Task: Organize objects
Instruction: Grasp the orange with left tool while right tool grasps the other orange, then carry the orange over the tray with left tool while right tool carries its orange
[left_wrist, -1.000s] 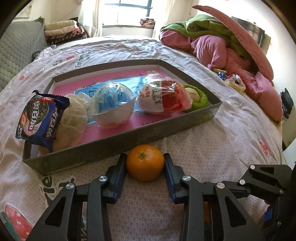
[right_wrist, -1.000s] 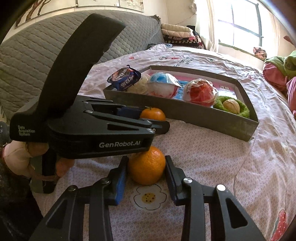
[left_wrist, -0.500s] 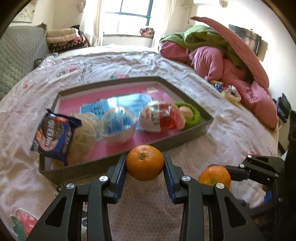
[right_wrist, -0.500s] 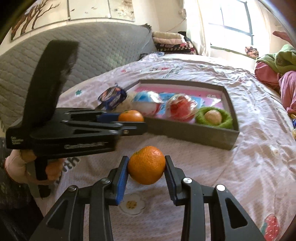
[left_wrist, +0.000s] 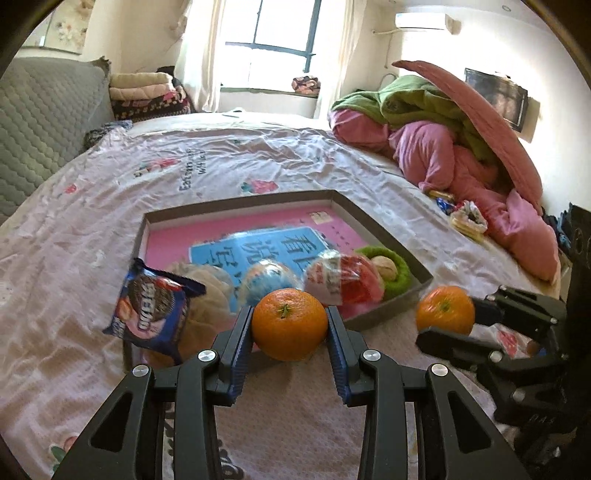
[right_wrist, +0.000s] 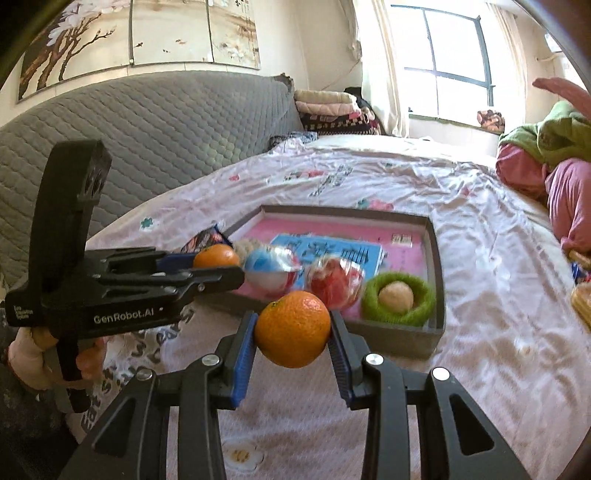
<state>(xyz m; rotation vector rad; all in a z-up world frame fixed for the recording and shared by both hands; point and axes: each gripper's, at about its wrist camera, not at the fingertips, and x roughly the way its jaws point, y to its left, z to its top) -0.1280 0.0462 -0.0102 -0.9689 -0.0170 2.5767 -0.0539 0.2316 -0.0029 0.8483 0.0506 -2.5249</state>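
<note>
Fingers (left_wrist: 334, 345), both pairs: each pinching one mandarin (left_wrist: 290, 324), (right_wrist: 292, 328). Changed: both raised off the bed (left_wrist: 110, 184), now near the tray's (left_wrist: 384, 317) 6 o'clock edge. Judged: placement next.

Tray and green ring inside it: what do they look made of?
Tray: likely grey cardboard, matte; thin straight walls, folded corners, printed pink sheet on the floor. Green ring: looks like knitted or fuzzy yarn; soft, fibrous surface. The pale round thing that it holds is too blurred to judge.
</note>
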